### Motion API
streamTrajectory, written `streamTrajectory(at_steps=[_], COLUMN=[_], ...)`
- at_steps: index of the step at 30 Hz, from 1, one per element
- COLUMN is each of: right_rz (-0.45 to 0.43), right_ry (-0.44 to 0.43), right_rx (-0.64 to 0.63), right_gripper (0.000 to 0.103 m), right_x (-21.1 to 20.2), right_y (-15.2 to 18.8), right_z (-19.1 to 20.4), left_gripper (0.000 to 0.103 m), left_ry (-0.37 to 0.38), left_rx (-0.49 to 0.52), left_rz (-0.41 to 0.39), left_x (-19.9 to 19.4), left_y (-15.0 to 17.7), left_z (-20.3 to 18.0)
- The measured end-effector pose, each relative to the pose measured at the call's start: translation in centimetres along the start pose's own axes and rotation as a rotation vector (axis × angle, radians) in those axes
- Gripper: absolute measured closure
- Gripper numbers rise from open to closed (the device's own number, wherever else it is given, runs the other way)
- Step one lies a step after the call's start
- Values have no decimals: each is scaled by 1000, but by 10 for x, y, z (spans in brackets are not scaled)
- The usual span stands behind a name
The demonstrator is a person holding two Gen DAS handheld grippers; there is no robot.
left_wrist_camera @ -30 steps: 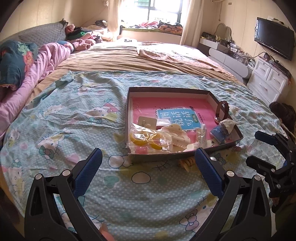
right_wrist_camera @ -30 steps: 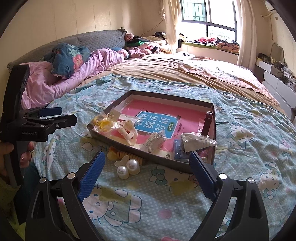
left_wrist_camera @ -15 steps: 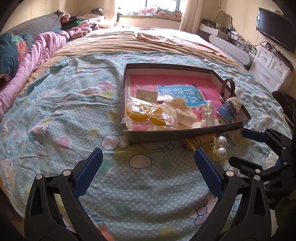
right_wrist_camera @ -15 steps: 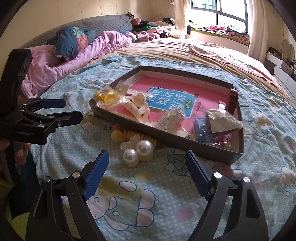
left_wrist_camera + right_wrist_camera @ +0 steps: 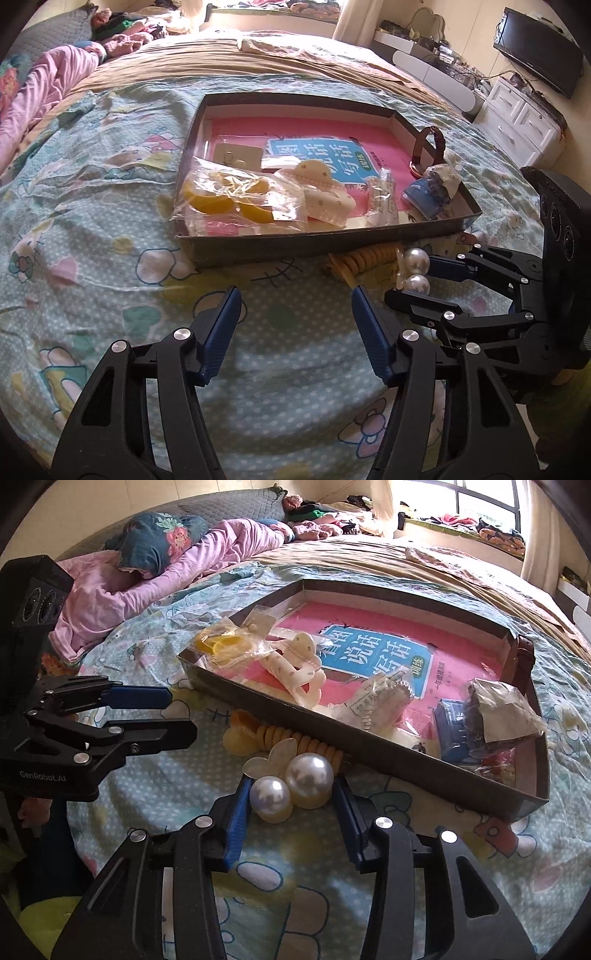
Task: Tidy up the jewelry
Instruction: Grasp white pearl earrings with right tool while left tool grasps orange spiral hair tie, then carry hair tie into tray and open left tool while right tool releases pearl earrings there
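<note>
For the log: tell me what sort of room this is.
A bedroom in a home: the box of jewelry sits on a wide bed, pillows lie at its head, and a wall television hangs above white drawers.

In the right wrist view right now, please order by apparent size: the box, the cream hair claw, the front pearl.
1. box
2. cream hair claw
3. front pearl

The pearl lies much nearer the camera, between the open right gripper fingers, so it looks bigger than it truly is.
</note>
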State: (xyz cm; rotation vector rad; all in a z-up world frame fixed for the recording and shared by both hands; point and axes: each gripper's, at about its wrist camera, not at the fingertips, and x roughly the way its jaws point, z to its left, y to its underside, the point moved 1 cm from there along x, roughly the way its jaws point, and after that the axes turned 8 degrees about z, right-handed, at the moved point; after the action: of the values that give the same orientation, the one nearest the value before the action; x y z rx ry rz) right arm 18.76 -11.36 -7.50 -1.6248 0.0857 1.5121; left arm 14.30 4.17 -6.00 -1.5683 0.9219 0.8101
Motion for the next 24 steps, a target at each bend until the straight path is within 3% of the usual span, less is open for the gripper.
streamTrajectory(at_steps=[11, 13, 16, 24], right_rz=[-50, -55, -62, -81], right_ry=[65, 81, 92, 98], right_rx=[89, 104, 124, 123], right_gripper=[61, 61, 61, 61], right_x=[-36, -40, -45, -54], right_y=[21, 26, 31, 30], right_z=[-34, -41, -48, -47], left_gripper=[68, 81, 93, 93], left_ry=[121, 127, 127, 94], left_rx=[-17, -21, -26, 25], left_rz=[67, 71, 69, 27], left_x=[33, 38, 40, 26], left_y=[-18, -20, -20, -17], left_z=[-16, -18, -19, -27])
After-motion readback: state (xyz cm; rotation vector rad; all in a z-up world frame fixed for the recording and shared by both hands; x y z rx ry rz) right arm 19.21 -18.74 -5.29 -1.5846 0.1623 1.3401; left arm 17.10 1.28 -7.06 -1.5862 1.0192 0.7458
